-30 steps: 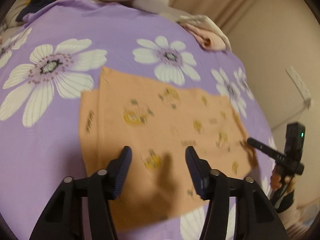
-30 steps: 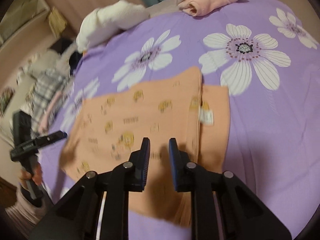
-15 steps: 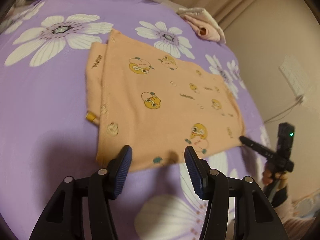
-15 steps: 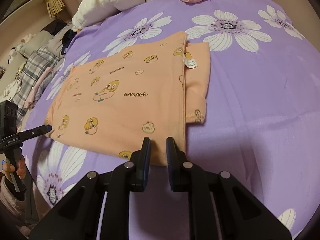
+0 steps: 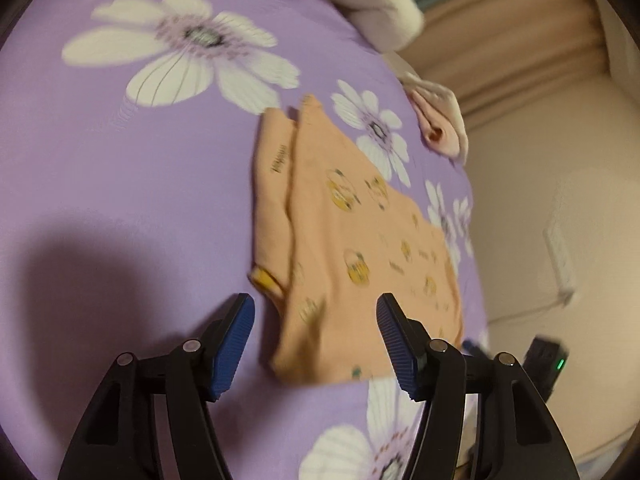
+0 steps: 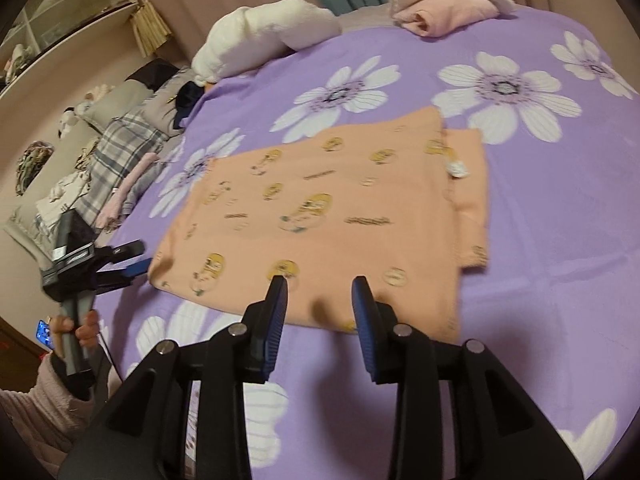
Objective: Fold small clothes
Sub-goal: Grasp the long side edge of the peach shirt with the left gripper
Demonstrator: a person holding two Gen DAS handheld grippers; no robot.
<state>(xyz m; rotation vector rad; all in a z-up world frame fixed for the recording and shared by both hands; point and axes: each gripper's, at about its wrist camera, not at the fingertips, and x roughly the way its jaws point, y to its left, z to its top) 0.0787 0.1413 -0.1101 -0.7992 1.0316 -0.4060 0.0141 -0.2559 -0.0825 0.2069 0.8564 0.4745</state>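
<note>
An orange child's garment (image 6: 340, 216) with yellow cartoon prints lies flat on the purple flowered bedspread (image 6: 560, 208), one sleeve folded in at its right side. It also shows in the left wrist view (image 5: 348, 248). My left gripper (image 5: 314, 310) is open and empty, just off the garment's near corner. It also shows in the right wrist view (image 6: 120, 260) at the garment's left corner. My right gripper (image 6: 320, 292) is open and empty, over the garment's near hem.
A folded pink garment (image 6: 440, 16) and a white rolled blanket (image 6: 260, 36) lie at the far edge of the bed. A heap of plaid and other clothes (image 6: 116, 152) lies at the left. The beige wall with a socket (image 5: 560, 256) is at the right.
My right gripper's jaws have opened from nearly shut. My left gripper has swung towards the garment's sleeve end. The garment has stayed flat on the bed.
</note>
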